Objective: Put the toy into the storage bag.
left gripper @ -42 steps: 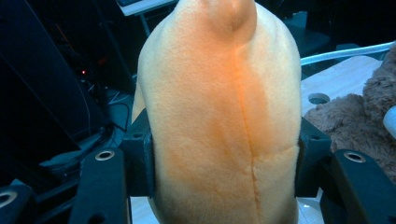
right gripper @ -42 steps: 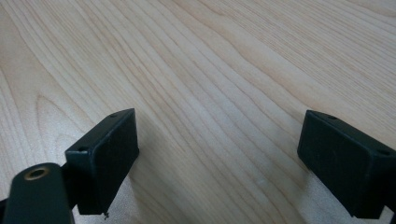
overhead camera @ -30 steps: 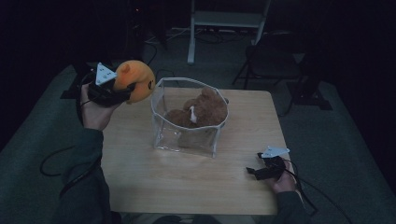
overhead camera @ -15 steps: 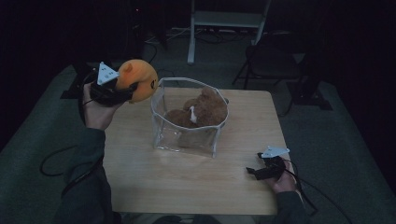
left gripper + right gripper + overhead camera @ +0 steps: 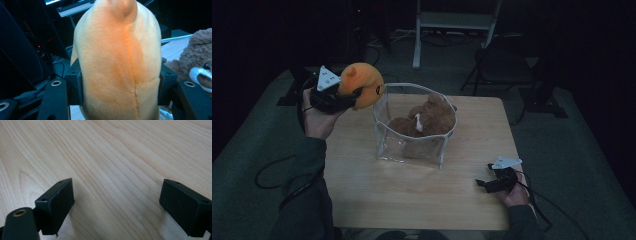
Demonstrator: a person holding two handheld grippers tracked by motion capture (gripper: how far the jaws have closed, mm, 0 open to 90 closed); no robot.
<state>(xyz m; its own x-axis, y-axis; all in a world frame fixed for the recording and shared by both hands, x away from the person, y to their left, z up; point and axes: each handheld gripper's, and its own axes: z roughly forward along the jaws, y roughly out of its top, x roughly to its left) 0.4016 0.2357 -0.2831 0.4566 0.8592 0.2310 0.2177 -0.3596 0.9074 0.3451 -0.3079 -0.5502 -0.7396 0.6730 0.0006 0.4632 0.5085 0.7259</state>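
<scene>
My left gripper (image 5: pixel 354 95) is raised beyond the table's left edge, shut on an orange plush toy (image 5: pixel 362 84). In the left gripper view the orange plush toy (image 5: pixel 117 62) bulges between both pads (image 5: pixel 75 85), which press into its sides. Just right of it stands a clear bag (image 5: pixel 384 135) with a brown teddy bear (image 5: pixel 427 120) inside; the brown teddy bear (image 5: pixel 197 57) shows at the right edge of the left gripper view. My right gripper (image 5: pixel 484 184) rests low on the table (image 5: pixel 412 195) near its front right corner, open, with bare wood between the pads (image 5: pixel 57 202).
The wooden table (image 5: pixel 112 157) ends close to the right hand. Behind it stand a dark folding chair (image 5: pixel 507 65) and a white frame (image 5: pixel 457 20). Cables trail on the grey floor (image 5: pixel 267 175) at the left.
</scene>
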